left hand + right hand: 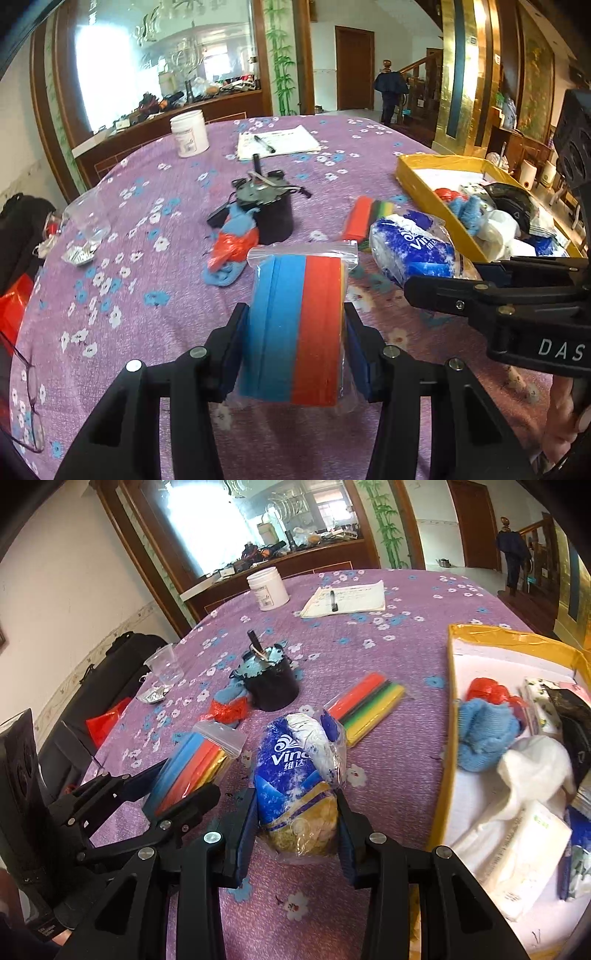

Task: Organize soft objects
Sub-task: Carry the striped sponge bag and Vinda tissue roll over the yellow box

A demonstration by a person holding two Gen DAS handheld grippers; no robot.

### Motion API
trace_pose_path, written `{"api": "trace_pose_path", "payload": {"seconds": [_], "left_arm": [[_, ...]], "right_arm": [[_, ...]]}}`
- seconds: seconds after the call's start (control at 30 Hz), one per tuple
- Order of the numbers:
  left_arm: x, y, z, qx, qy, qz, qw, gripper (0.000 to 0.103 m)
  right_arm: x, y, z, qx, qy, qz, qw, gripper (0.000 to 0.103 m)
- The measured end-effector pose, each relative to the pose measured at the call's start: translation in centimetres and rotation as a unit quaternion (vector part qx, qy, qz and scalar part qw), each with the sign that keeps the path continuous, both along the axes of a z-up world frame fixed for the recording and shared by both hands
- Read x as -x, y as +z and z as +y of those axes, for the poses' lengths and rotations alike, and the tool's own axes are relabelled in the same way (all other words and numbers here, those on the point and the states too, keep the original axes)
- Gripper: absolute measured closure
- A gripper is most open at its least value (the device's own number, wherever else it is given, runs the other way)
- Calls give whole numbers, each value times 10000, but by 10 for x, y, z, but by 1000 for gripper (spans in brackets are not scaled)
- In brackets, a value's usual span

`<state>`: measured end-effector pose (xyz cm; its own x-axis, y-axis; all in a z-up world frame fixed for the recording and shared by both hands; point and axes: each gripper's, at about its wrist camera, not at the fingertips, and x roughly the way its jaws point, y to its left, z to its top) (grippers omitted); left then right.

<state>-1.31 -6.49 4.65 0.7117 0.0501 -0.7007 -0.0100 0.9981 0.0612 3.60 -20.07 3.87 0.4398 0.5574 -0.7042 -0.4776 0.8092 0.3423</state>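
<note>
A clear zip bag of blue, red and yellow foam sheets (295, 332) is grasped by the left gripper (295, 354); both its blue pads are pressed against the sides of the bag, the blue sheets on one side and the yellow on the other. The bag is seen held upright, above the purple tablecloth with white and blue flowers (147, 295). Whether its lower edge touches the cloth cannot be told.

A blue and white plastic pack of tissue with gold print at its near end (299, 775) is clenched by the right gripper (297, 834), one pad on each side of the gold end. The pack lies on the cloth, just beside the held foam bag.

A second flat bag of red, green and yellow foam sheets (365, 707) is placed on the cloth behind the tissue pack. To the right, a yellow cardboard box with a white inside (454, 686) is found. In it a light blue knitted cloth (484, 734), a red plastic bag (487, 692) and a white soft cloth (535, 771) are kept.

Near the middle of the table a dark round cup (273, 690) is seen, with another light blue cloth and red plastic (231, 243) lying next to it.
</note>
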Motion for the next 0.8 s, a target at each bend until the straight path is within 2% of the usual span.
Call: {"api": "trace_pose_path", "payload": {"seconds": [0.23,0.5,0.67,0.8], "left_arm": [[-1,7,-16,-49,-195,-48,9998,55],[-8,19,-57,56,-715,-87,9974,55],[-11,23,-90,79,-1057,-114,9943,55],[-22,21,-123,222,-1380,20,9902,55]], "right_arm": [[5,7,-19,-100,-172,-75,9998,61],[17,20,-57,-248,-553,-269,9978,61],[23,25,-98,-370,-946,-353,9942,61],[27,27,-137,-428,-1370,-423,9887,61]]}}
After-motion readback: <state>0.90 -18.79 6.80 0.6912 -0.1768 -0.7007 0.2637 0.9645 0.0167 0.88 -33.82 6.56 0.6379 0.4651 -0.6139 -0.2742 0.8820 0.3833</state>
